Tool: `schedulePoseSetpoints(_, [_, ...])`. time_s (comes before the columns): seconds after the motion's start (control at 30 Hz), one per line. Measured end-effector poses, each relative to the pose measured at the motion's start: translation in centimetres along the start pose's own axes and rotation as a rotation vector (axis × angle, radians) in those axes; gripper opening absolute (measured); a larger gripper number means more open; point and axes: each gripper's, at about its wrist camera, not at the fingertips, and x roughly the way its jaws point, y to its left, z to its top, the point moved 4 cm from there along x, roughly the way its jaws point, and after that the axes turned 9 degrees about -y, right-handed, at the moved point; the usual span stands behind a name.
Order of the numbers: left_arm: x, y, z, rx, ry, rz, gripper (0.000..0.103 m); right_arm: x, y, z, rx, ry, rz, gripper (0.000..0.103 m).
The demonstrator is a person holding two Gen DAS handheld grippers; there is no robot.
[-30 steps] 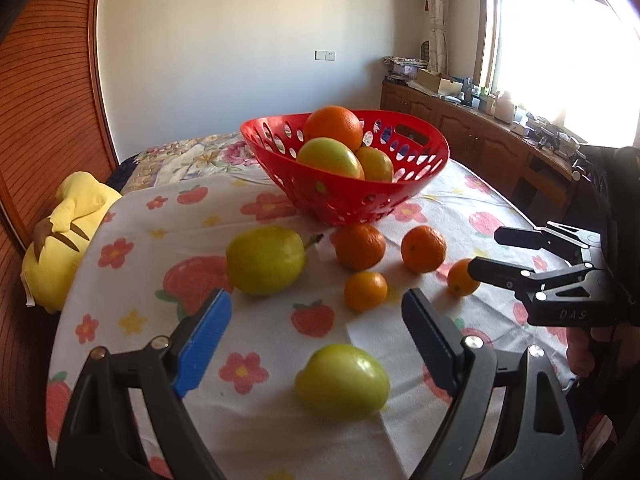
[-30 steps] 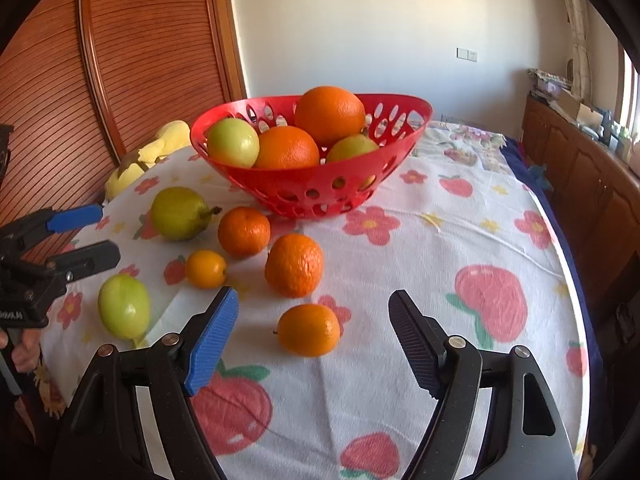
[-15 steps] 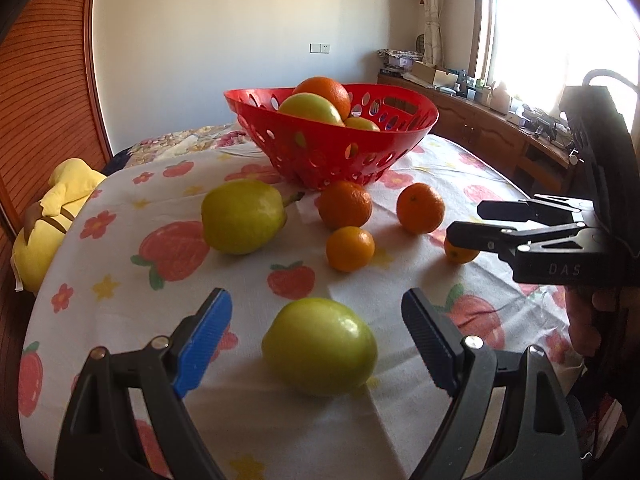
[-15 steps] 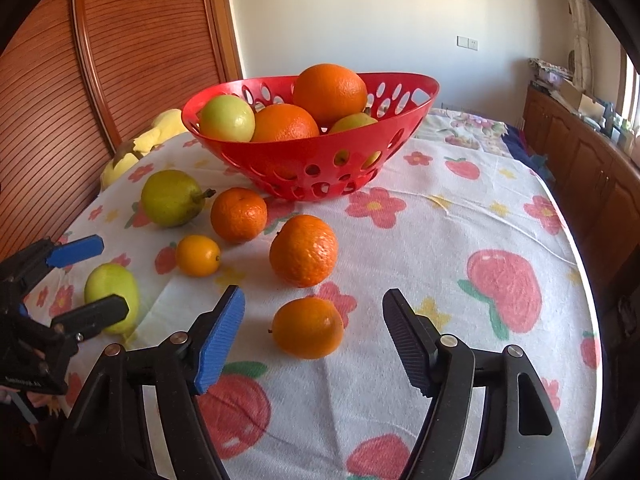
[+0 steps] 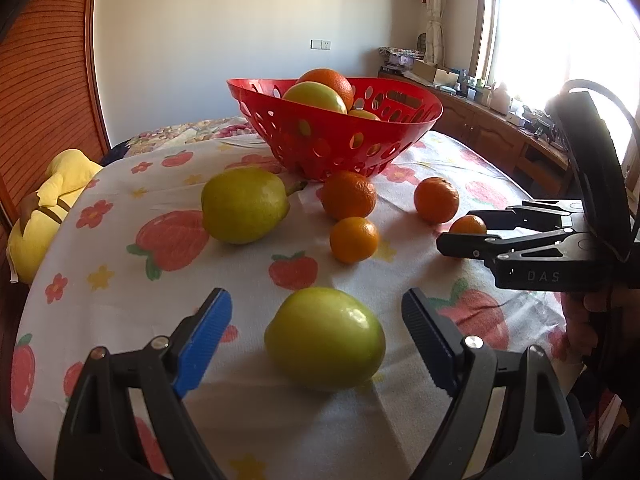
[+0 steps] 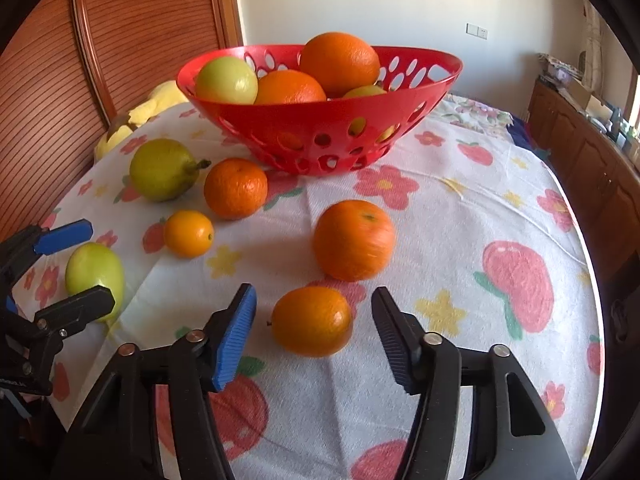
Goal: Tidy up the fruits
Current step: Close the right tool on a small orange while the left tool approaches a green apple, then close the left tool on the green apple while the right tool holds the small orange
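Blue-padded right tongs point(image 6: 313, 330) are closing around a small orange point(image 6: 311, 321) lying between the jaws, pads not yet touching it. Left tongs point(image 5: 316, 334) stand spread either side of a green apple point(image 5: 324, 338) on the surface. Beyond both, straight ahead, sits the red basket point(image 6: 320, 116).

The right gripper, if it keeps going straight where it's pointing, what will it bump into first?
Most likely the small orange lying on the tablecloth between the fingers of the right gripper, whose jaws are closing but not yet touching it. Beyond it sits a bigger orange.
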Motion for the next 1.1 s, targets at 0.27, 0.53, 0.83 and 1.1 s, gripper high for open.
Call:
schedulePoseSetpoints(0.27, [0.2,-0.1,-0.1,0.002,0.008,0.005,0.087,0.4,0.0,-0.5,-0.003,0.026,0.003,0.042])
schedulePoseSetpoints(0.53, [0.4,-0.4,-0.2,0.024,0.024,0.008,0.087,-0.7,0.2,-1.4,0.020,0.000,0.018,0.042])
schedulePoseSetpoints(0.83, [0.7,-0.1,-0.4,0.013,0.042,0.014,0.087,-2.6,0.3,-2.3,0.040,-0.051,0.018,0.042])
schedulePoseSetpoints(1.1, [0.4,-0.1,-0.7,0.007,0.073,0.013,0.087,-3.0,0.0,-2.3,0.043,-0.087,0.018,0.042])
